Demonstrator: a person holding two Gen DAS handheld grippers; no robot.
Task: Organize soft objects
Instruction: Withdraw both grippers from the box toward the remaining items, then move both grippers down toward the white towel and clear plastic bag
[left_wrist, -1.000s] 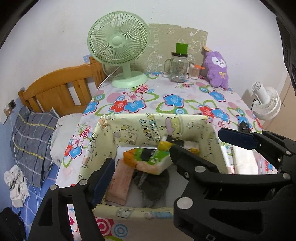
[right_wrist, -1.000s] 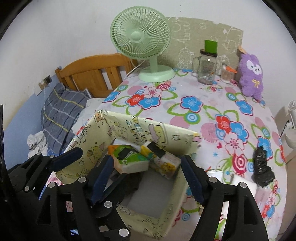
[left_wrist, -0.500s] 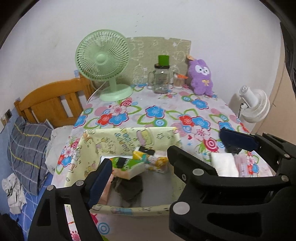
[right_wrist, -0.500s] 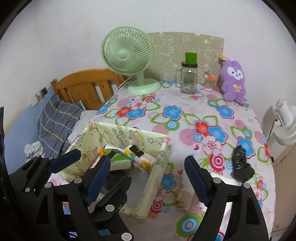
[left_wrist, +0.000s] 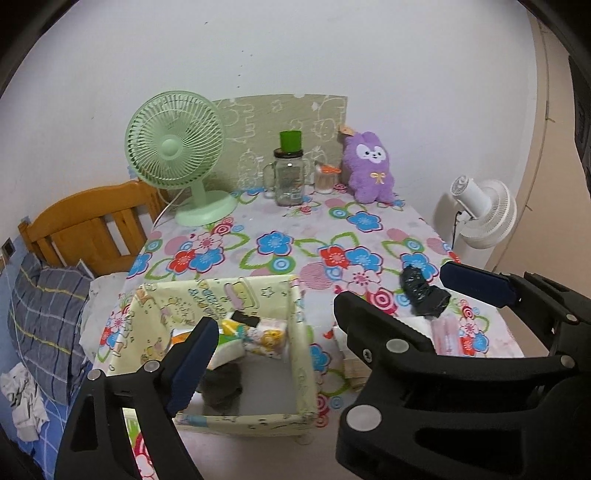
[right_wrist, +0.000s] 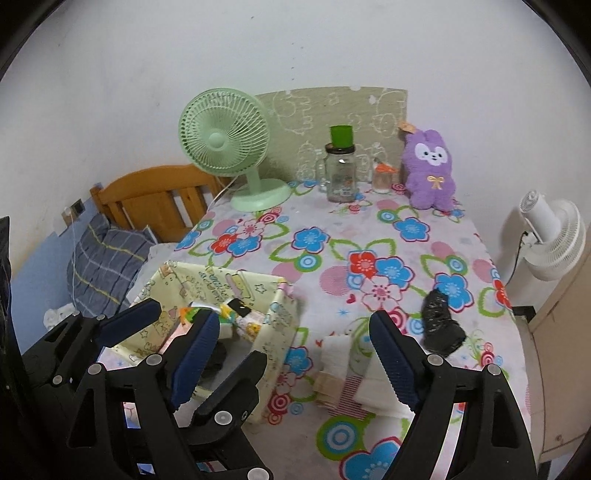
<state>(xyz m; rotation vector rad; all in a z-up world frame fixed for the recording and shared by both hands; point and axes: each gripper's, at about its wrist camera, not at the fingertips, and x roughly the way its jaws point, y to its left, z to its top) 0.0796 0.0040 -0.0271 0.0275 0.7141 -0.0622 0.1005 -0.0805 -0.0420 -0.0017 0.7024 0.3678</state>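
Hovering above the flowered table (right_wrist: 258, 439), we are holding both grippers spread and empty, their jaws having just been opening with nothing between them. Starting left of the fabric box (right_wrist: 275, 334), the left gripper (left_wrist: 321, 306) is straddling that box, where tissue packs (left_wrist: 264, 334) and a dark cloth (left_wrist: 221, 382) are already lying. Just right of the box, the folded white cloths (right_wrist: 369, 376) are waiting flat on the table, directly under the right gripper (right_wrist: 291, 343), their long edge seemingly running away from us, roughly in line with the jaws. Further right of the box, the black bundle (right_wrist: 441, 326) is lying with its long axis pointing toward the back wall. We are judging the right hand nearer to both remaining items.
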